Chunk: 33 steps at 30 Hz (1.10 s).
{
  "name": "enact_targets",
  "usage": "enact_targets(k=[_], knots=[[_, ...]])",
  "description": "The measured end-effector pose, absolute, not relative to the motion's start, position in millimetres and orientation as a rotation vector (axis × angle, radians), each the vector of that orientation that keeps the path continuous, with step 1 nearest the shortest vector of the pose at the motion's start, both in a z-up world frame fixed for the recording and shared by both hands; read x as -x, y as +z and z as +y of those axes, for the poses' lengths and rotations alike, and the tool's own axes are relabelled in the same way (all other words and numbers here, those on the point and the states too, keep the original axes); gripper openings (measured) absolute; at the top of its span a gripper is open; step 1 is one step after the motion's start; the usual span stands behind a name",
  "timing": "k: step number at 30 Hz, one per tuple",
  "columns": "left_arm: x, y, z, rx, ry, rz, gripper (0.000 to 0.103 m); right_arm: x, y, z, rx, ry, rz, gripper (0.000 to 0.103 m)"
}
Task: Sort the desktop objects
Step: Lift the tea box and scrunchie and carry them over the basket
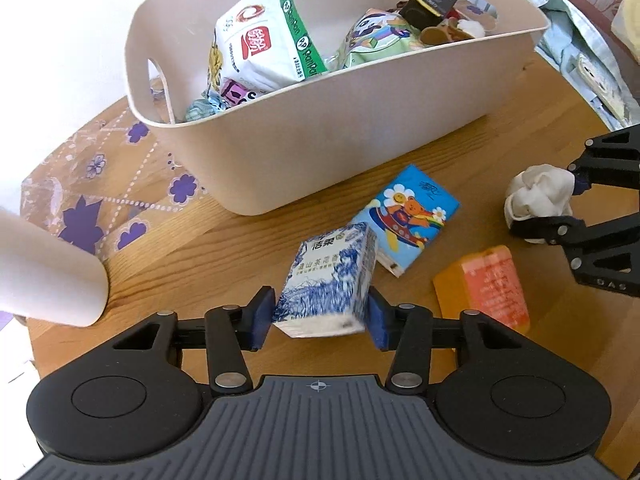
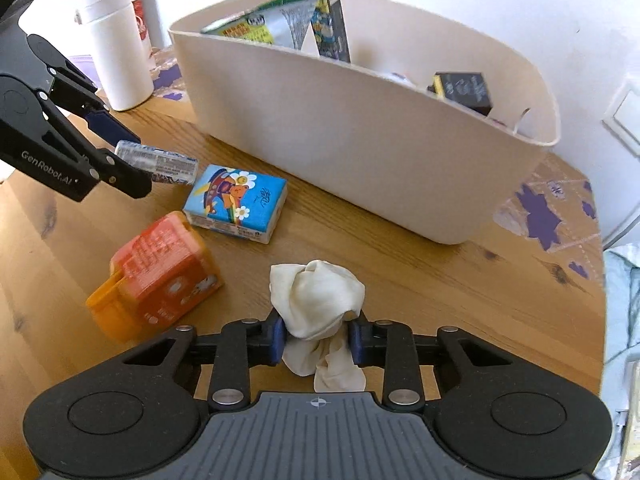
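My left gripper [image 1: 320, 316] is shut on a blue-and-white tissue pack [image 1: 328, 280], held tilted just above the wooden table. In the right wrist view the same left gripper [image 2: 132, 156] holds that pack [image 2: 160, 164] at the far left. My right gripper [image 2: 318, 340] is shut on a crumpled white cloth [image 2: 316, 296]; the left wrist view shows it [image 1: 548, 204] at the right edge with the cloth [image 1: 536, 196]. On the table lie a blue bear-print tissue pack [image 1: 412, 216] [image 2: 236, 200] and an orange packet [image 1: 484, 288] [image 2: 160, 276]. Behind them stands a beige bin [image 1: 320, 140] [image 2: 360, 140] holding several snack packs.
A white flask [image 2: 116, 52] stands left of the bin; it shows as a pale cylinder [image 1: 48, 272] in the left wrist view. A purple-flowered mat [image 1: 100, 184] lies under the bin's left end. Pale fabric [image 1: 580, 52] hangs past the table's right edge.
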State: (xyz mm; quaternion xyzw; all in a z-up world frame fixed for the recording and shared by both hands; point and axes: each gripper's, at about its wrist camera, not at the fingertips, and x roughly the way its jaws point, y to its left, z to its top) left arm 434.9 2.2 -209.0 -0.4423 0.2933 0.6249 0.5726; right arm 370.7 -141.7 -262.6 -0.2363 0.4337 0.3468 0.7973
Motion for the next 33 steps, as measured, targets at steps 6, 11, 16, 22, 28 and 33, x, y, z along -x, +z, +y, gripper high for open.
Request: enact_targets(k=[6, 11, 16, 22, 28, 33], knots=[[-434, -185, -19, 1.032, 1.469, 0.667, 0.019, -371, -219, -166, 0.495, 0.742, 0.869, 0.029], [-431, -180, -26, 1.033, 1.497, 0.66, 0.019, -372, -207, -182, 0.491, 0.723, 0.849, 0.029], [-428, -185, -28, 1.057, 1.526, 0.638, 0.018, -371, -211, -184, 0.483, 0.71, 0.848, 0.029], [-426, -187, -31, 1.08, 1.554, 0.604, 0.017, -362, -212, -186, 0.479, 0.717, 0.847, 0.029], [-430, -187, -36, 1.076, 1.572, 0.577, 0.017, -361, -210, -187, 0.472, 0.716, 0.841, 0.029], [-431, -184, -41, 1.087, 1.576, 0.539, 0.017, -361, -204, -187, 0.466, 0.719, 0.829, 0.028]])
